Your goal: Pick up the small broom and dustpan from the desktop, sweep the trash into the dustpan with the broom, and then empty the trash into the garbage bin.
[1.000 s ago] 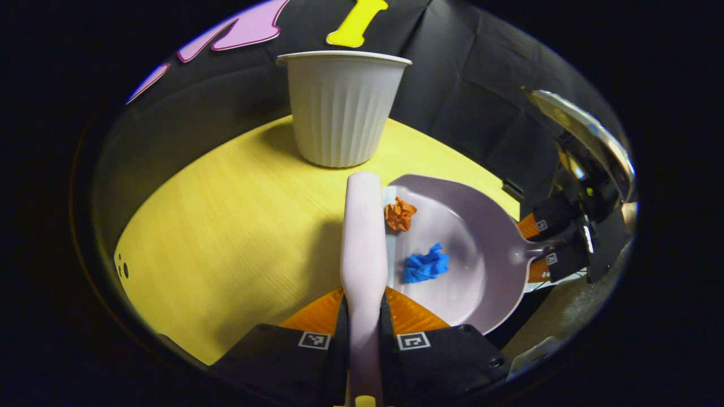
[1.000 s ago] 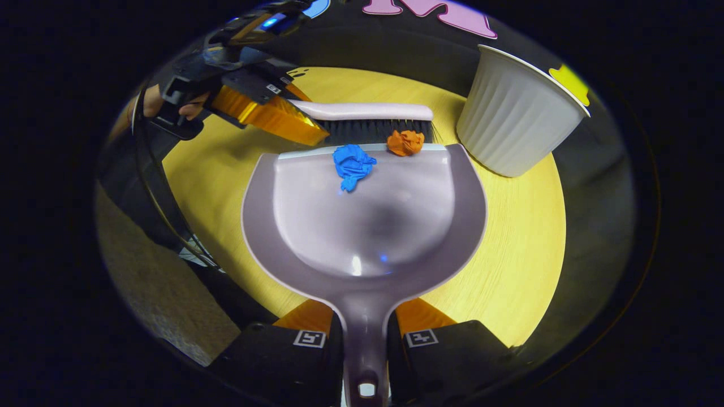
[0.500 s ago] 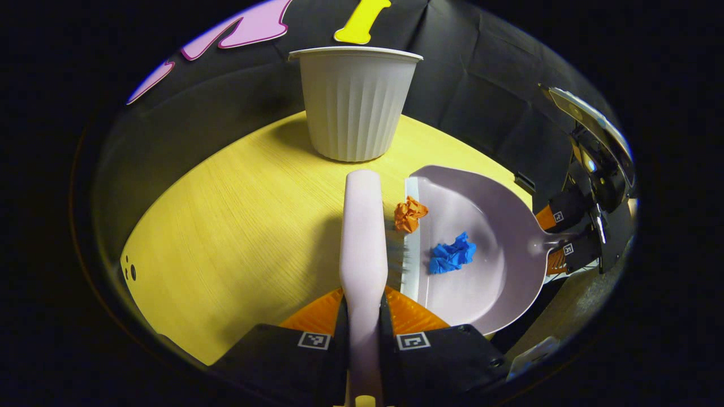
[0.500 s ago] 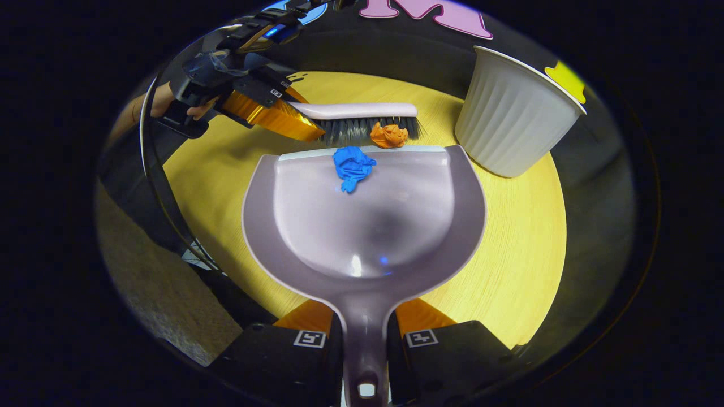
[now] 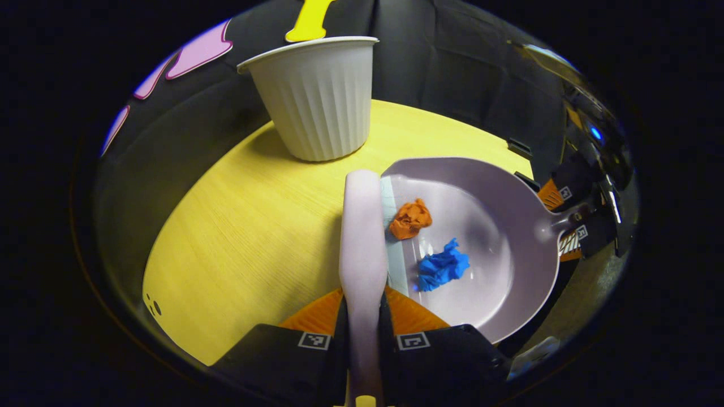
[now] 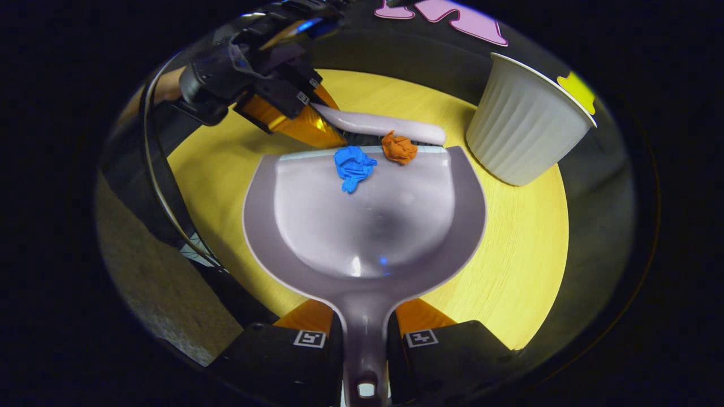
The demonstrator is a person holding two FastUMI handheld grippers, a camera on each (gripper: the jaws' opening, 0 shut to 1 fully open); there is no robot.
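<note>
Left claw (image 5: 363,330) closed tight on the pale broom (image 5: 362,237), handle pinched between both fingers, broom head running up toward 12 o'clock in the left gripper view. Right claw (image 6: 365,339) likewise clamped on the stem of the lilac dustpan (image 6: 365,226), pan spreading away toward 12 o'clock in the right gripper view and resting on the yellow worktop (image 6: 509,271).

In the left gripper view: dustpan (image 5: 486,237) at 3 o'clock of the broom, its front lip just beside the broom head. Orange paper ball (image 5: 410,219) inside the pan, just past the lip, touching or nearly touching the broom's side. Blue paper ball (image 5: 443,265) also inside the pan, at 5 o'clock of the orange one, slightly apart from it. White ribbed bin (image 5: 317,99) upright on the worktop (image 5: 243,226) at 11 o'clock, apart from the broom tip. Right claw (image 5: 568,217) visible at the far right, on the pan's handle.

In the right gripper view: broom (image 6: 384,125) lying across the pan's front edge, left claw (image 6: 305,121) at 10 o'clock gripping it. Blue ball (image 6: 353,166) and orange ball (image 6: 399,147) side by side near the lip, orange one against the broom. Bin (image 6: 526,135) at 2 o'clock, just beside the pan's corner.
</note>
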